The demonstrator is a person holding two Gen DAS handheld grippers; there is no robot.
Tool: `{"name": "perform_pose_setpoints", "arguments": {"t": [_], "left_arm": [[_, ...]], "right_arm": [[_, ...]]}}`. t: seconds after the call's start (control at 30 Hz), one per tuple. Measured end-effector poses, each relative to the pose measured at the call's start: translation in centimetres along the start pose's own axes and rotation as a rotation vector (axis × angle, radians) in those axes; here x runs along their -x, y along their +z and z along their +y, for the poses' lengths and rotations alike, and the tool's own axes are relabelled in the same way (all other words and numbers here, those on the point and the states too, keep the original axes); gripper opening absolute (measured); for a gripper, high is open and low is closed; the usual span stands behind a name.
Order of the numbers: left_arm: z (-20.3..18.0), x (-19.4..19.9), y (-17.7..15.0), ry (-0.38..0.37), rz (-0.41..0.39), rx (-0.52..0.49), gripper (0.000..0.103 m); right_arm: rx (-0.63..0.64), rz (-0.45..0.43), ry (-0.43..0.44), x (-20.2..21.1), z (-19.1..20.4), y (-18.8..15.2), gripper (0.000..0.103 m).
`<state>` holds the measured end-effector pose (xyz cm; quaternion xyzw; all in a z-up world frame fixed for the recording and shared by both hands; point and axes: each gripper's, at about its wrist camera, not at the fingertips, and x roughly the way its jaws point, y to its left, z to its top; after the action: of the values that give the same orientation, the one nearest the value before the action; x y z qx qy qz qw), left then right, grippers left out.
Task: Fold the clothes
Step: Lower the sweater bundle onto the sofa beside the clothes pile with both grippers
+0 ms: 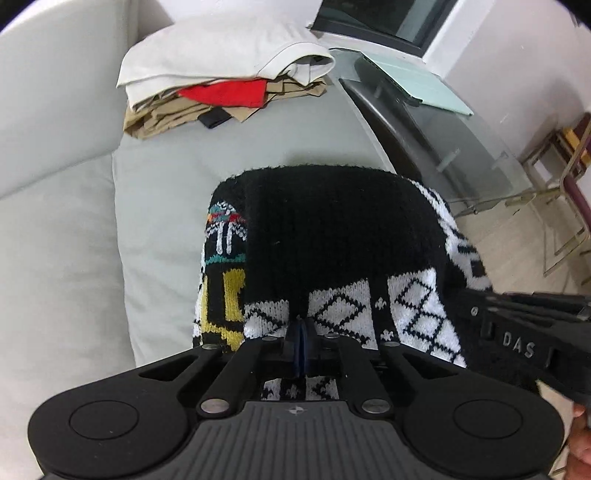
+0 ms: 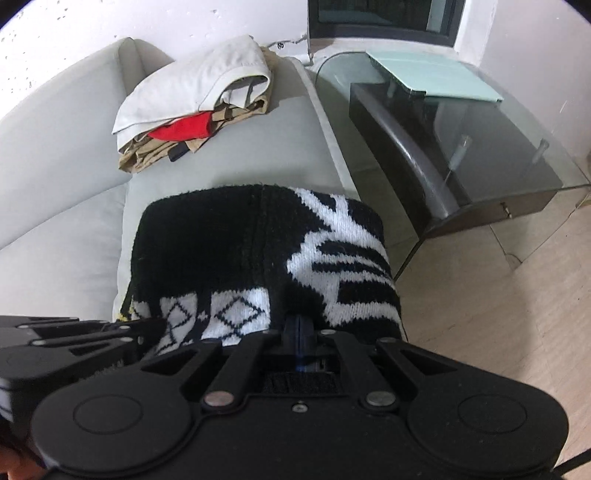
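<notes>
Grey sofa [image 1: 155, 206]; L gripper [image 1: 301, 325] & R gripper [image 2: 299, 325] both clamped on knit sweater [image 1: 332, 229].

You face a pale grey sofa [image 2: 74, 122] set against a white wall [image 2: 110, 22]. Beside it stands a glass side table [image 2: 517, 155] on a light wood floor [image 2: 498, 314], under a dark window [image 2: 384, 14].

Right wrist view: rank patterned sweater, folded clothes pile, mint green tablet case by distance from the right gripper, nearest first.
1. Patterned sweater: pinched in the right gripper, directly ahead on the sofa cushion.
2. Folded clothes pile: ahead and left, at the cushion's far end.
3. Mint green tablet case: ahead and right, on the glass table.
</notes>
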<state>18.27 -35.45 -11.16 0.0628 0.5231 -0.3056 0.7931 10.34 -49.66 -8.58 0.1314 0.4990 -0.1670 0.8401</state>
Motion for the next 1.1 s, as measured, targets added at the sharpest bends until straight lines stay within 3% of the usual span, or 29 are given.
{"name": "perform_pose_setpoints", "arguments": {"t": [0.17, 0.3, 0.37, 0.57, 0.7, 0.83, 1.0, 1.1], "left_arm": [[-0.7, 3.9, -1.2, -0.015, -0.06, -0.072, 0.006], [-1.1, 8.2, -4.0, -0.045, -0.088, -0.143, 0.006], [-1.2, 8.9, -5.7, -0.046, -0.074, -0.166, 0.006], [-1.3, 5.8, -9.3, 0.01, 0.009, -0.168, 0.004], [-0.6, 4.5, -8.9, 0.014, 0.01, -0.129, 0.005], [-0.8, 6.9, -7.1, 0.002, -0.067, -0.147, 0.005], [-1.2, 9.8, -3.8, -0.009, -0.196, -0.162, 0.005], [-1.5, 10.7, -1.6, -0.009, -0.263, -0.167, 0.006]], "right_arm": [[-0.067, -0.048, 0.13, 5.5, -2.2, -1.1, 0.002], [-0.071, -0.095, 0.207, 11.0, -4.3, -3.6, 0.005], [-0.049, -0.051, 0.184, 10.5, -4.6, -4.9, 0.005], [-0.008, 0.078, 0.121, 7.7, -5.0, -8.3, 0.004], [-0.046, 0.075, 0.109, 5.7, -4.8, -8.3, 0.002], [-0.027, 0.063, 0.128, 8.5, -5.0, -7.9, 0.005], [-0.064, -0.078, 0.185, 12.7, -5.7, -5.0, 0.006], [-0.111, -0.133, 0.197, 11.8, -5.5, -2.2, 0.006]]}}
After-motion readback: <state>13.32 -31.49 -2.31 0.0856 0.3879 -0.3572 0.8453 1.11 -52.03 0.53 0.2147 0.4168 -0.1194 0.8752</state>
